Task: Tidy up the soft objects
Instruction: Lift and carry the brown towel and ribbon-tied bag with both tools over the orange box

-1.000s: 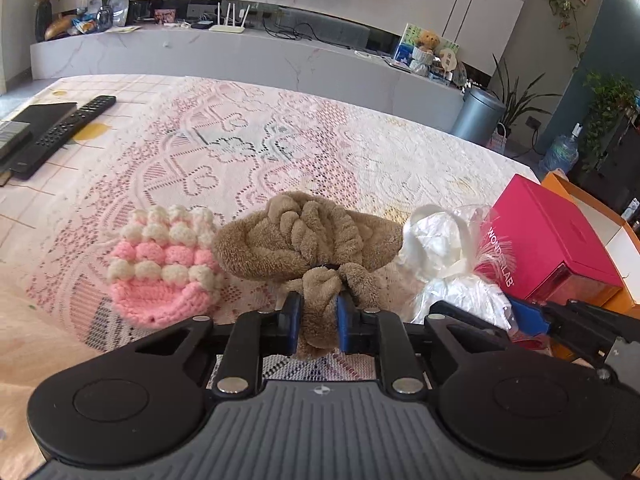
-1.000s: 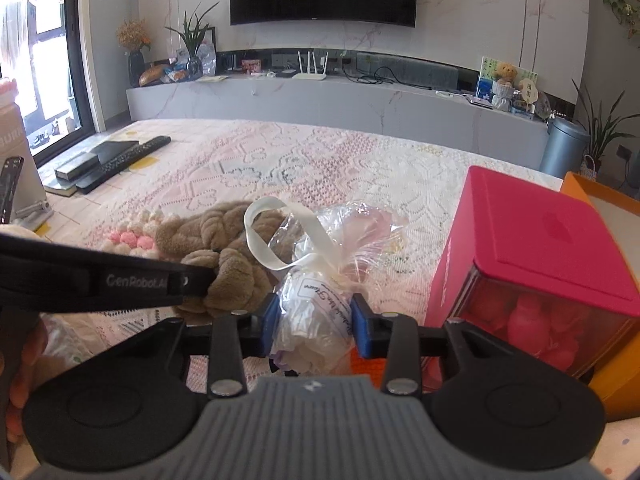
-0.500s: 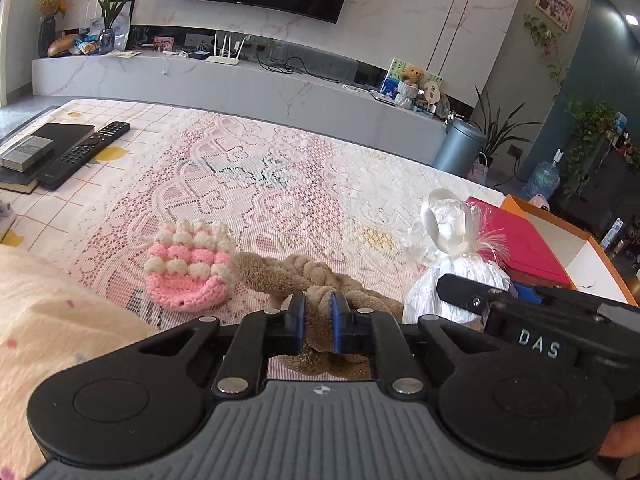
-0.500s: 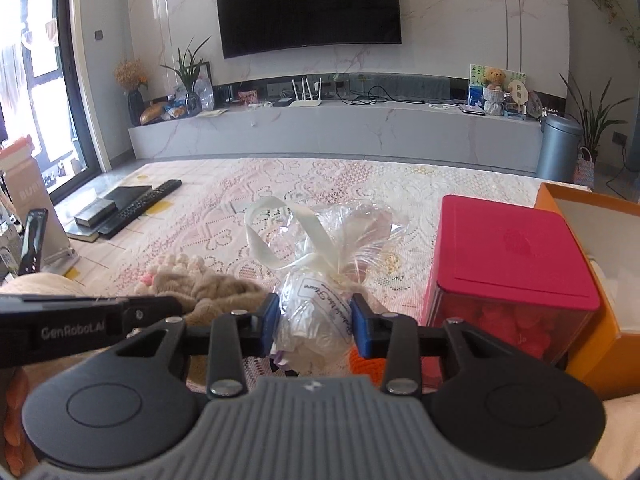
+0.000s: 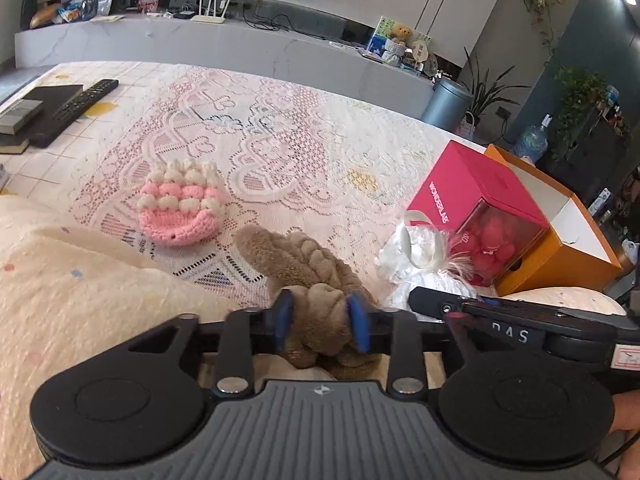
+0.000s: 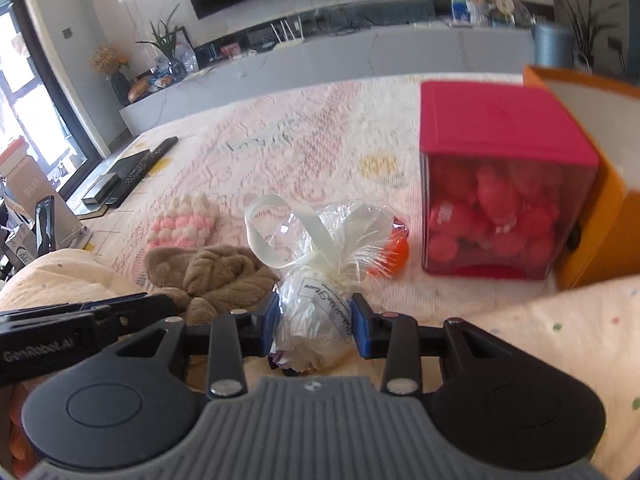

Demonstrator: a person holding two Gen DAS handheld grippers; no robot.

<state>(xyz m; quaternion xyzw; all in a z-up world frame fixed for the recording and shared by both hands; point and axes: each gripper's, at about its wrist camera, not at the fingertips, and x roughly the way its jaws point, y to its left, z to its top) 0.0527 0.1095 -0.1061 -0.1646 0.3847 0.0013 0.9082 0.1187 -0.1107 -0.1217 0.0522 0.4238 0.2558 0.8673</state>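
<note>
Left gripper (image 5: 320,322) fingers opening around brown plush (image 5: 308,276).

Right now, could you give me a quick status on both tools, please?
Left tool opening, brown plush still between its pads. Right tool shut on the clear gift bag. Nothing blocking.

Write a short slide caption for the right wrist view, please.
Right gripper holds a ribboned plastic bag near the red box.
</note>
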